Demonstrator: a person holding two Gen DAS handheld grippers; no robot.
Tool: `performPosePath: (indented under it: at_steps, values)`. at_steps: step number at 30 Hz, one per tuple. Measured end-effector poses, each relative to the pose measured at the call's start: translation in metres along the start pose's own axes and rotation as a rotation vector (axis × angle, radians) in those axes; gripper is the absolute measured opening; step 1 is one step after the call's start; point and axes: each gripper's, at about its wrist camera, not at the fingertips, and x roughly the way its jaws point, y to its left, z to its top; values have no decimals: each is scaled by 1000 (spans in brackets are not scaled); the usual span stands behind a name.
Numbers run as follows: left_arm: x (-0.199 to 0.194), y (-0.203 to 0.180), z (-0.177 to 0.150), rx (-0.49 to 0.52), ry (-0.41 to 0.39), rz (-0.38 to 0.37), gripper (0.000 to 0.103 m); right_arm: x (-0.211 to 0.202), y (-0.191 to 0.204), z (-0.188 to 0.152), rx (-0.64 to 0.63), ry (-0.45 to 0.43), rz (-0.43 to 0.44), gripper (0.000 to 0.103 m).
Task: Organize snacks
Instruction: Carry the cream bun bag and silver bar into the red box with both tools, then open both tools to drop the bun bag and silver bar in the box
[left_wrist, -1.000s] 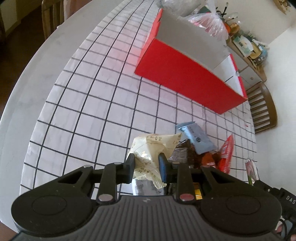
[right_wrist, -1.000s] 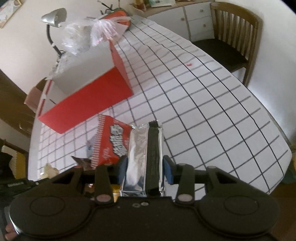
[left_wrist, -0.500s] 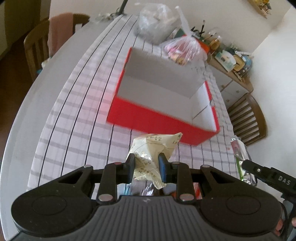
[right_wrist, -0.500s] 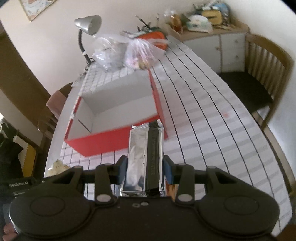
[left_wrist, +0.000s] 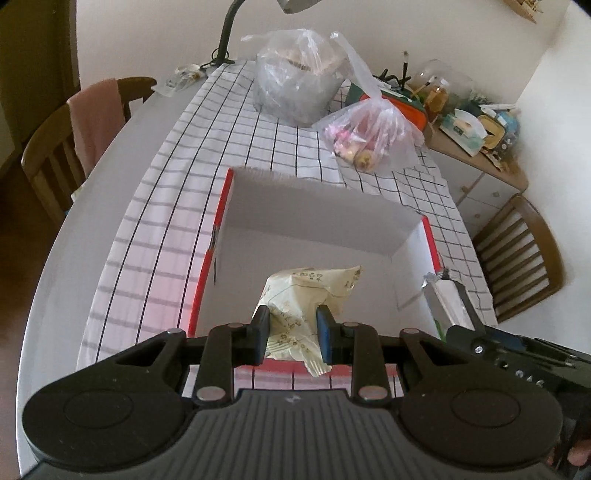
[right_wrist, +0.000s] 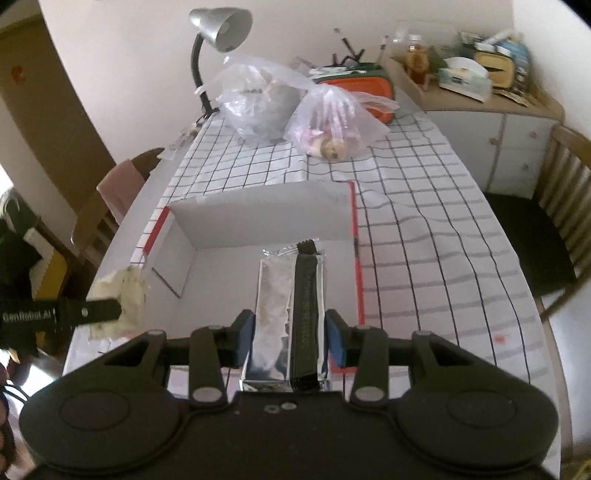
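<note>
Both grippers have come off the snack pile w/ loads and now hang over the box (left_wrist: 317, 221), which looks empty, so the drop is next, I'd judge. Left gripper (left_wrist: 291, 328) clamps a cream pouch (left_wrist: 310, 291) above the box's left half; right gripper (right_wrist: 290, 334) clamps a foil bar (right_wrist: 291, 295) above its right half.

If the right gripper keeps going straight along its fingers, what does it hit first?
Probably the white floor of the open red box. The right gripper, shut on the silver snack bar, points down into it and nothing else shows in that line. Depth is hard to judge.
</note>
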Motion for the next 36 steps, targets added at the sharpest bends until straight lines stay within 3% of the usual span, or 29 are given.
performPosePath:
  at_steps: [8,20,26,36]
  values:
    - [56,-4,20,31,51,52,26,67,8,23,-99,72,-2,40]
    - [112,-4,12,76,152,122,26,131,22,11,-212,184,0,41]
    - [112,-2,6,71,165,119,26,134,23,6,-233,194,5,42]
    - [76,-6,2,72,106,91,26,101,19,9,-192,152,29,51]
